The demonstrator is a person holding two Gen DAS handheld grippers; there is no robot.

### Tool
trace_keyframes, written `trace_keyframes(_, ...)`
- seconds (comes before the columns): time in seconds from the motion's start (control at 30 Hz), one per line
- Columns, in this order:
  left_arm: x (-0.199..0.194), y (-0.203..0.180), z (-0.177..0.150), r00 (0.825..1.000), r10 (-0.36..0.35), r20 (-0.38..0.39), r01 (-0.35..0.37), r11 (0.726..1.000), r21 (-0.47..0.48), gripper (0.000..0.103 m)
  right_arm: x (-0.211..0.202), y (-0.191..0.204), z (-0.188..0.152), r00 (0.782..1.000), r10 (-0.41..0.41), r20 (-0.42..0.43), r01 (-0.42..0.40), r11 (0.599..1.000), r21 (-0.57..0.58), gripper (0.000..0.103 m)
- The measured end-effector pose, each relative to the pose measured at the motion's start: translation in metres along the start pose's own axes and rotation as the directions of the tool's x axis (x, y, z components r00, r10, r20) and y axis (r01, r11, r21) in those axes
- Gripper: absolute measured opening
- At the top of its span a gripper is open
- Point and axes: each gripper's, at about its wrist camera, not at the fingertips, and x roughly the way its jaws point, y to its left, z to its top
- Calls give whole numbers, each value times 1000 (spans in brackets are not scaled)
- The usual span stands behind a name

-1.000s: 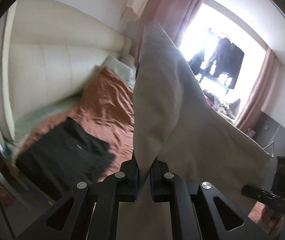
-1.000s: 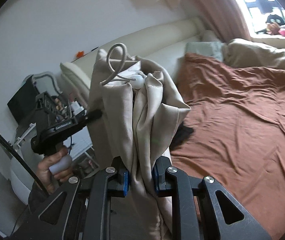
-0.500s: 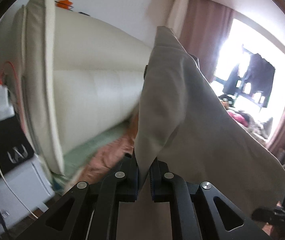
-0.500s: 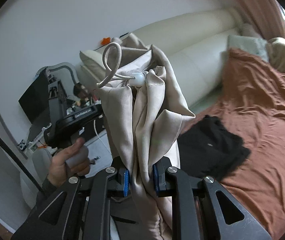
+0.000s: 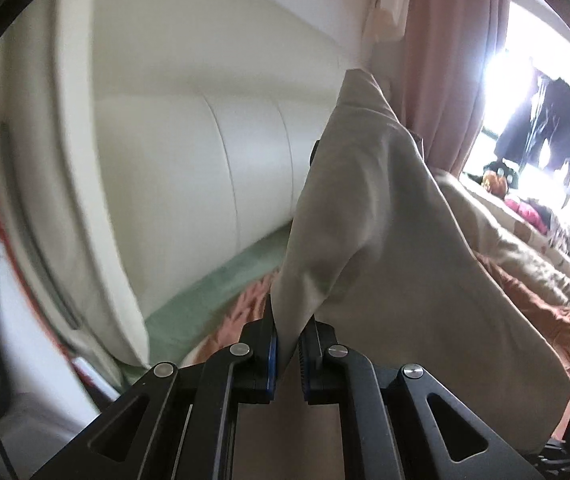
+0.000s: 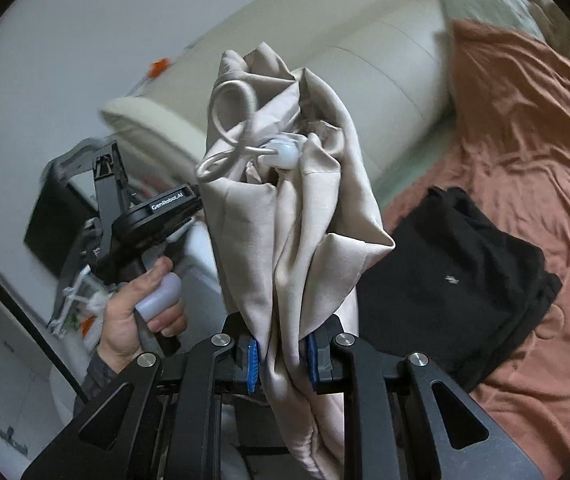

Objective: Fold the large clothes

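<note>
beige garment pinched between both grippers' fingers

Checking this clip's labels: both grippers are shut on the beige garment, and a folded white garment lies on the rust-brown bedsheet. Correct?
Only the colour is wrong. The right wrist view shows the folded garment on the rust-brown bedsheet is black. Left gripper and right gripper are both shut on the beige garment.

Left gripper matte black with triangular cut-outs, silver screw heads, blue jaw pads, right gripper alike with ribbed blue pads, white "GenRoboAI" lettering, pale grip, bare left hand, dark patterned sleeve
</note>
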Motion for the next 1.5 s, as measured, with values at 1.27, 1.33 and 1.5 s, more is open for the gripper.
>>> trace_keyframes(1.27, 53, 55, -161, 942, 236, -240, -234, 972, 37, 58, -5, -127, -39, 877, -481, 4, 459, 841, 287, 64)
trace_keyframes(1.33, 46, 55, -165, 944, 232, -236, -231, 972, 32, 58, -11, -120, -40, 879, -476, 13, 455, 848, 273, 64)
trace_keyframes(1.5, 19, 42, -171, 956, 191, -223, -193, 981, 14, 58, -24, -103, -46, 894, -448, 14, 434, 873, 223, 64)
